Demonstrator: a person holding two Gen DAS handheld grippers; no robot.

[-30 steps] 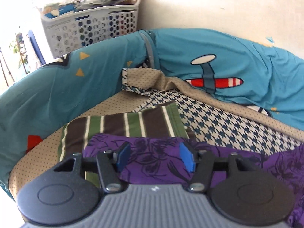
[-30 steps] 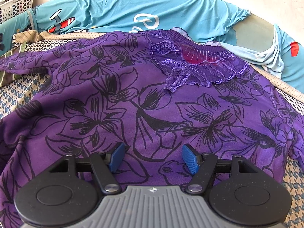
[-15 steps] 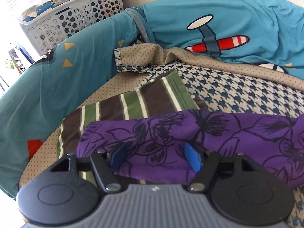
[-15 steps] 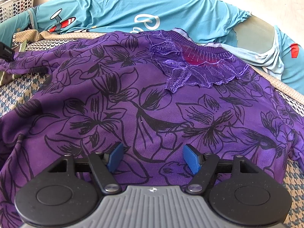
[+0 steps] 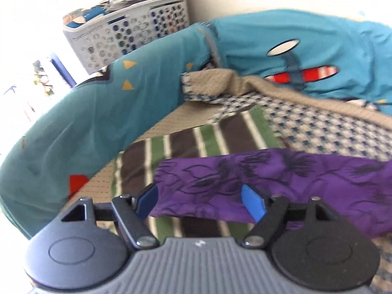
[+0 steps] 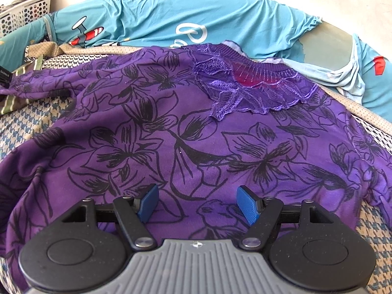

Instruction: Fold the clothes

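Purple fabric fills most of the right wrist view: a violet knit top printed with black outlined flowers lies spread, front up, on a bed covered by a blue-and-cream houndstooth blanket. Its lace-trimmed neckline points away from the camera, toward a long teal bolster printed with a red-and-white aeroplane that curves around the bed's far edge. In the left wrist view, one purple sleeve stretches out sideways over a folded brown, green and white striped garment. Behind the bolster stands a white perforated plastic laundry basket, heaped with things too blurred to name.

The left gripper hangs just over the sleeve's cuff end. Its blue-padded jaws have just been opening and now stand wide; the cuff lies between them, but the pads do not press it. The right gripper hovers low over the lower body of the top, jaws also well apart and holding nothing.

Judging from this, the sleeve is being laid out flat before folding. The risk is that a pinch at the cuff also catches the striped garment underneath and drags it out of its fold. The top's left side is already bunched and rumpled, so folding over it could lock in creases.
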